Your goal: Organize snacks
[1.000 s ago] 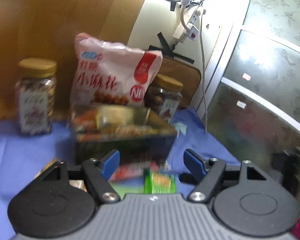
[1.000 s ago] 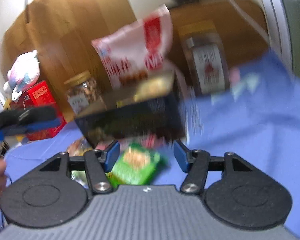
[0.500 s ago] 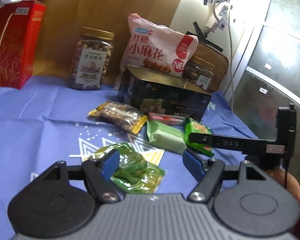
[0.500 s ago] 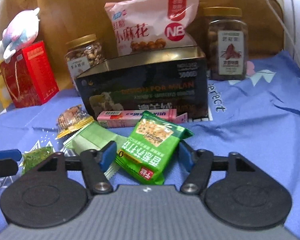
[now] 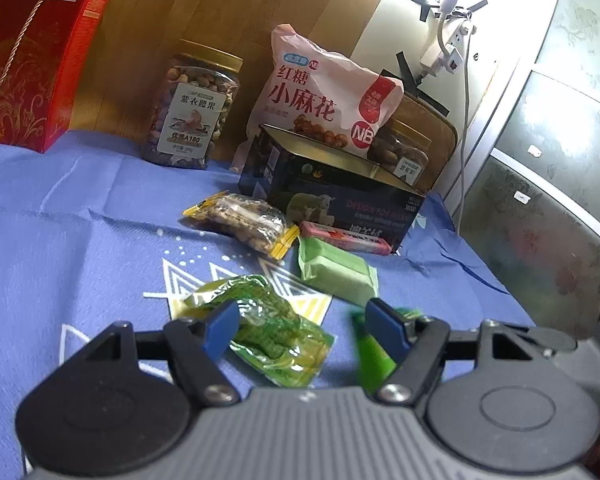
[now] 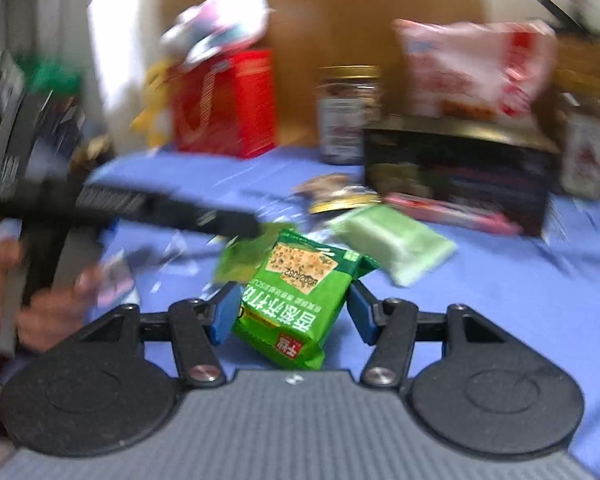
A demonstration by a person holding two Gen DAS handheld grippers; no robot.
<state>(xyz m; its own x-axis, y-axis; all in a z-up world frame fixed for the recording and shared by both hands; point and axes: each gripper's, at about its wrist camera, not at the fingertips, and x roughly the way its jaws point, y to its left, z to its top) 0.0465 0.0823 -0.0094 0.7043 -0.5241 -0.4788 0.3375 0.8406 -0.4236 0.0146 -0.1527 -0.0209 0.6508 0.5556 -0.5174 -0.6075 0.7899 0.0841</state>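
Observation:
My left gripper [image 5: 302, 328] is open low over the blue cloth. A clear green packet [image 5: 268, 324] lies between its fingers, and the right pad is clear of it. My right gripper [image 6: 292, 314] has its jaws closing on a green cracker packet [image 6: 300, 296]. Both pads touch it, and it stays sharp while the background blurs. That packet is a green smear [image 5: 372, 356] beside the left gripper's right finger. The open black tin [image 5: 340, 204] [image 6: 460, 168] stands behind the loose packets. The left gripper's black finger [image 6: 204, 216] reaches in from the left, held by a hand [image 6: 40, 312].
A peanut packet [image 5: 240, 220], a pale green bar [image 5: 336, 268] and a pink bar [image 5: 344, 238] lie before the tin. Behind stand a nut jar [image 5: 196, 108], a pink bag [image 5: 324, 92], a second jar [image 5: 404, 152] and a red gift box [image 5: 32, 68]. A glass door [image 5: 540, 184] stands at the right.
The left gripper drew back from the tin and came down over the clear green packet, then held still. The right gripper swung left and rolled, carrying the cracker packet.

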